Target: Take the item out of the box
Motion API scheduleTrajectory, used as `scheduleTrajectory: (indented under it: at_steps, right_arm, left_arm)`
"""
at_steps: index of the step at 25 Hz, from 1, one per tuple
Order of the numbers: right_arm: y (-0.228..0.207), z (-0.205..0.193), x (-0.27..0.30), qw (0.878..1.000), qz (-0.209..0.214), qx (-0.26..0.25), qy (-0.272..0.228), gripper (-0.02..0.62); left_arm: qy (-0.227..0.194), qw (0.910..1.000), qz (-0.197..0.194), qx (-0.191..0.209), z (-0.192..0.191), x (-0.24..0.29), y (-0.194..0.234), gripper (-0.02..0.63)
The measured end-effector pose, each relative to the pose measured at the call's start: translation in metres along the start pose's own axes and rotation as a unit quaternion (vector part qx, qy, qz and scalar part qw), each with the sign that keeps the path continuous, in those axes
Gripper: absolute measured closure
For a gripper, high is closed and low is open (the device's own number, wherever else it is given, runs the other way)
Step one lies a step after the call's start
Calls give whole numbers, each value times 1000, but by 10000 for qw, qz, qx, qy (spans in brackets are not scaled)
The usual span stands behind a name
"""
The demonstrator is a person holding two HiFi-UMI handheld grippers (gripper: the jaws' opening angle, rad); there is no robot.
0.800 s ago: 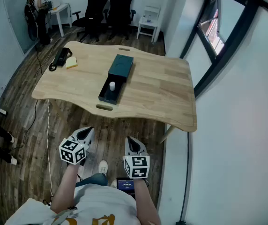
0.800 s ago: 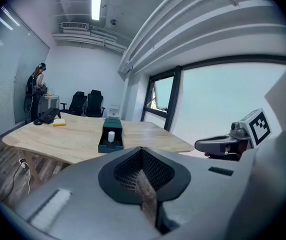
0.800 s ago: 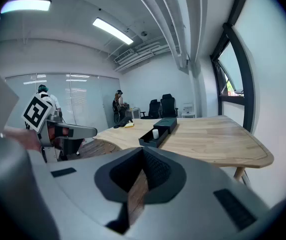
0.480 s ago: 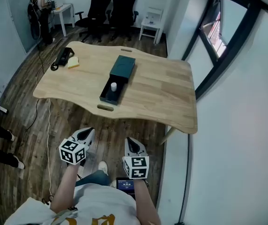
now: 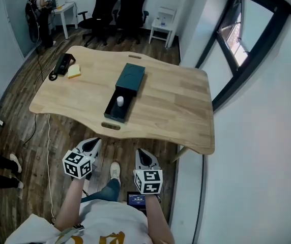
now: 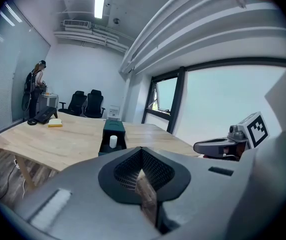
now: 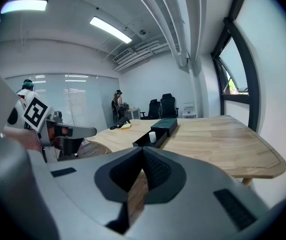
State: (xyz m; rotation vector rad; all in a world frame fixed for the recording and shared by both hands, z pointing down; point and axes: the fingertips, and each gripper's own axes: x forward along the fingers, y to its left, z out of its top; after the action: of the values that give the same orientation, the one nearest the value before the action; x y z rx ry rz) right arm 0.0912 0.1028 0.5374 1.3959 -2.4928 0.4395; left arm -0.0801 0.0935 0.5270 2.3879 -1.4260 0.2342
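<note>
Light wooden bench (image 5: 178, 103): a dark teal oblong sliding box (image 5: 131, 77) lies about mid-bench, its black inner tray (image 5: 114, 112) drawn out towards the near edge. A small white cylinder (image 5: 120, 100) stands upright in the open tray. A black device (image 5: 63, 63) and a yellow block (image 5: 74, 71) lie just beside each other at the far left corner.

Left gripper (image 5: 93, 143): jaws pressed together, nothing between them, held short of the bench's near edge. Right gripper (image 5: 143, 154): jaws likewise pressed together and empty, beside the left, well apart from the box.
</note>
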Motion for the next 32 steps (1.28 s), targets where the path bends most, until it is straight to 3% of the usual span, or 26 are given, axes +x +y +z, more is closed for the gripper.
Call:
scheduleTrajectory:
  at_steps: [9, 17, 23, 32]
  right_arm:
    - [-44, 50, 119, 9967, 463, 667, 42, 591]
    - [-96, 87, 210, 9994, 65, 213, 271, 591]
    - [-112, 88, 235, 9989, -193, 340, 266, 591]
    - [-104, 110, 245, 9989, -101, 454, -88, 591]
  left_arm:
    - [88, 9999, 41, 27, 60, 114, 89, 604]
    - [110, 9994, -310, -78, 96, 215, 142, 604]
    - [266, 9981, -546, -67, 92, 248, 156, 604]
    - [226, 9974, -680, 37, 106, 257, 164, 604]
